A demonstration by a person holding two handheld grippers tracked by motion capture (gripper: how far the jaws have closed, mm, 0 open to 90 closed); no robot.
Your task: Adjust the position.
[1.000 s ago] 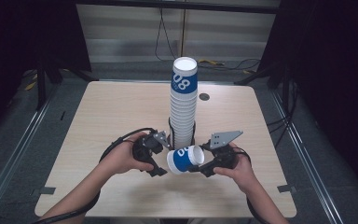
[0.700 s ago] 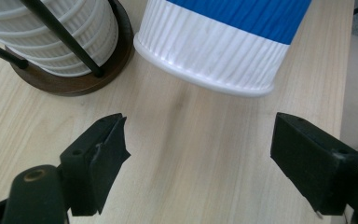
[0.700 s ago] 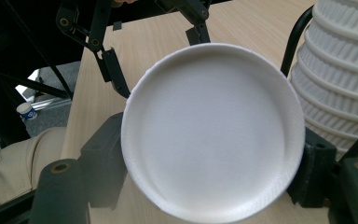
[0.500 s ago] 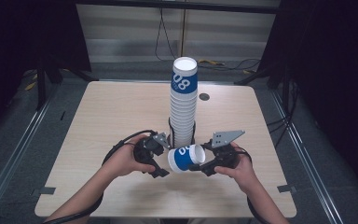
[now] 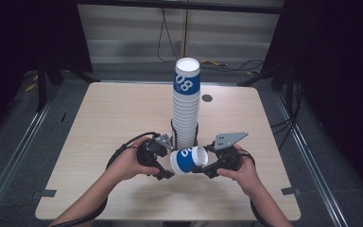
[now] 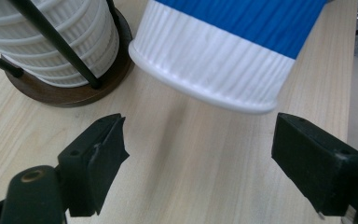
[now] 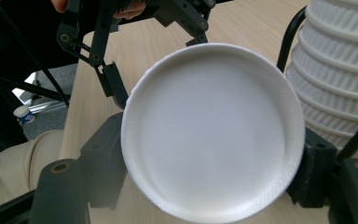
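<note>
A blue-and-white paper cup [image 5: 189, 160] lies on its side just above the table, with my right gripper [image 5: 202, 160] shut on its bottom end. In the right gripper view the cup's white base [image 7: 212, 130] faces the camera, with a black jaw pressed on each side of it. My left gripper [image 5: 166, 158] stands open at the cup's mouth end. In the left gripper view its jaws [image 6: 198, 149] are spread wide and touch nothing, and the cup's ribbed rim [image 6: 205, 74] hangs just ahead of them. A tall stack of upturned cups [image 5: 186, 104] stands right behind, in a black wire holder.
The holder's round dark base [image 6: 74, 91] sits on the pale wood table [image 5: 113, 113], close to the left jaw. The stack [image 7: 340, 70] rises right beside the right gripper. A small dark disc [image 5: 207, 98] lies at the table's far side. Dark floor and cables surround the table.
The left gripper has crept slightly toward the held cup. The right gripper and the cup have kept still.
</note>
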